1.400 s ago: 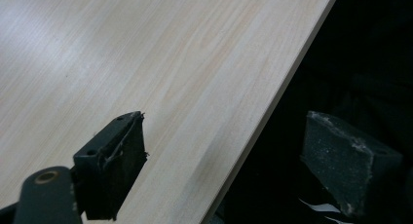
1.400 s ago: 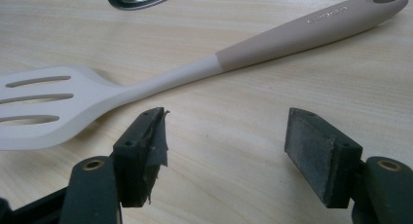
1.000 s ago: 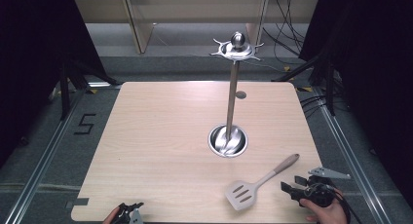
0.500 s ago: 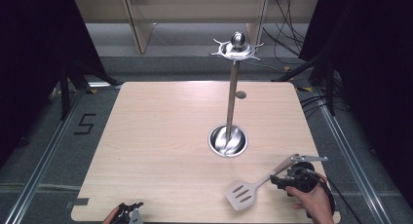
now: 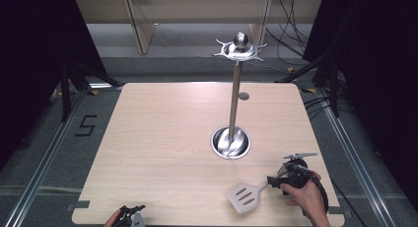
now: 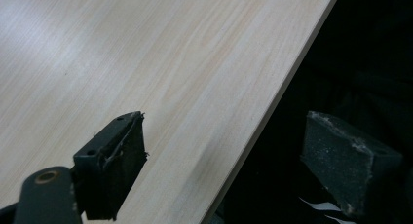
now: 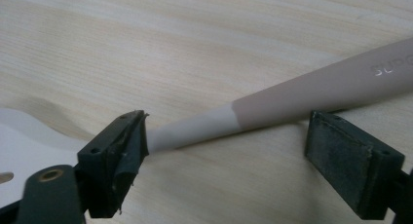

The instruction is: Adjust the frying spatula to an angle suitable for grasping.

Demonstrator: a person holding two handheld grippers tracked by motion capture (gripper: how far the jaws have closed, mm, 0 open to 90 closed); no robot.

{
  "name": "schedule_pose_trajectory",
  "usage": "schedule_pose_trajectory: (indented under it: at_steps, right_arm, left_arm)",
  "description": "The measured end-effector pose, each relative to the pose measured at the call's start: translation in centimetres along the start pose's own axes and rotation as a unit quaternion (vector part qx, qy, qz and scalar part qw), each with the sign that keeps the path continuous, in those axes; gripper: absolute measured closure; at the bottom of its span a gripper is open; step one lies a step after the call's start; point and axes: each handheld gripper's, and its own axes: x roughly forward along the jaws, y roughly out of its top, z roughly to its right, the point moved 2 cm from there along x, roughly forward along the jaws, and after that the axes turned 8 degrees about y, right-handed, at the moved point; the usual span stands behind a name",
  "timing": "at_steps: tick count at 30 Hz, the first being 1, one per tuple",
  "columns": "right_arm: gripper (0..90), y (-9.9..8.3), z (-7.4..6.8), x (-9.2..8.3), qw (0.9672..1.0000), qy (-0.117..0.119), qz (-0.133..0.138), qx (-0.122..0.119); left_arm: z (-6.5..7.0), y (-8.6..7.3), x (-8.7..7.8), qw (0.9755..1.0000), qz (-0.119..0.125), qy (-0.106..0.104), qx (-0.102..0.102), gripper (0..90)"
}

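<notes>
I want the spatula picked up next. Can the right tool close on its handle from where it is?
Probably yes. The right tool has just been opening, and its jaws now stand wide on either side of the spatula handle, which lies flat on the table with nothing in between.

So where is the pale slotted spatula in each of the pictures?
High view: the pale slotted spatula lies flat near the table's front right corner, its handle at the right gripper.
Left gripper view: no spatula here, just the light wooden table and its edge.
Right gripper view: the handle crosses between the open jaws, and the blade sits at the left edge.
Shared landmark: the light wood grain of the tabletop.
</notes>
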Motion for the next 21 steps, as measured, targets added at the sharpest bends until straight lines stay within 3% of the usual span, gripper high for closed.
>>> schedule_pose_trajectory:
  at_steps: [2,3,4,6,8,9,10,11,12,16,17,18,21]
  right_arm:
    - [16.2,0.2,0.0,0.2,0.9999,0.000,0.014,-0.004]
    - [15.6,0.4,0.1,0.1,0.9999,-0.001,0.001,-0.012]
    - [14.8,0.5,-0.3,0.1,1.0000,0.008,-0.002,0.000]
    - [13.7,0.9,-0.3,0.4,0.9997,-0.004,0.003,-0.026]
    - [11.4,1.4,-0.7,0.8,0.9993,-0.013,0.008,-0.035]
    - [11.1,1.4,-1.0,0.9,0.9996,-0.018,-0.005,-0.022]
    - [11.4,1.4,-1.0,1.3,0.9989,-0.030,0.019,-0.030]
    - [11.7,1.5,-1.0,1.1,0.9989,-0.024,0.001,-0.041]
    - [11.9,1.5,-0.9,1.0,0.9985,-0.022,-0.001,-0.049]
    - [16.7,1.3,-0.5,0.9,0.9994,-0.024,0.005,-0.024]
    - [15.7,1.2,-0.7,0.7,0.9998,-0.016,-0.009,-0.005]
    - [15.2,1.1,-0.5,0.9,0.9998,-0.019,0.002,-0.003]
    - [15.4,1.3,-0.2,0.7,0.9998,-0.007,-0.013,0.010]
  left_arm:
    - [0.1,0.0,-0.1,1.0000,0.000,-0.005,0.001,15.3]
    - [0.1,0.0,-0.1,1.0000,0.000,-0.005,0.000,15.3]
    - [0.1,0.0,-0.1,1.0000,0.001,-0.005,-0.001,15.3]
    - [0.1,0.0,-0.1,1.0000,0.001,-0.004,-0.001,15.3]
    - [0.1,0.0,0.0,1.0000,-0.001,-0.005,-0.001,15.3]
    - [0.1,0.0,-0.1,1.0000,-0.001,-0.005,-0.002,15.3]
    - [0.1,0.0,0.0,1.0000,0.000,-0.007,-0.003,15.3]
    - [0.1,0.0,0.0,1.0000,0.000,-0.008,-0.002,15.3]
    - [0.0,0.0,-0.1,1.0000,0.001,-0.005,-0.001,15.3]
    - [0.1,0.0,-0.1,1.0000,-0.001,-0.006,0.001,15.3]
    - [0.1,0.0,-0.1,1.0000,-0.002,-0.003,0.002,15.3]
    - [0.1,0.0,-0.1,1.0000,-0.001,-0.006,0.001,15.3]
    - [0.1,0.0,-0.1,1.0000,-0.001,-0.003,0.001,15.3]
